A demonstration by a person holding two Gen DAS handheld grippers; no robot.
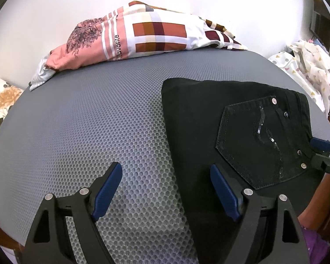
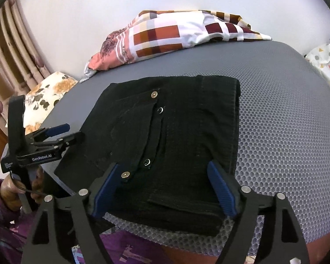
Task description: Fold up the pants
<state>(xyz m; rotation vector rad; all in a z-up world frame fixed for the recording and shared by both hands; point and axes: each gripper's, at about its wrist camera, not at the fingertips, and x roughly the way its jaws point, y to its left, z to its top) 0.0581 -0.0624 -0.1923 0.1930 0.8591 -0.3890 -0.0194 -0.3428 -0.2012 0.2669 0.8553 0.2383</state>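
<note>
Black pants [image 1: 231,121] lie folded into a thick rectangle on the grey mesh mat [image 1: 88,121], back pocket with sequins and metal studs facing up. My left gripper [image 1: 166,173] is open over the pants' left edge, one finger above the mat and the other above the cloth, holding nothing. My right gripper [image 2: 165,173] is open and straddles the near end of the folded pants [image 2: 176,132]; its pads stand apart from the cloth. Each gripper shows in the other's view: the right gripper [image 1: 316,153] at the waistband side, the left gripper [image 2: 73,133] at the pants' left edge.
A patchwork pillow [image 1: 147,35] lies along the mat's far edge by the white wall. A floral cushion [image 2: 48,92] sits off the left side, patterned cloth [image 1: 308,70] off the right. A person's hand [image 2: 13,195] and purple clothing are at the near edge.
</note>
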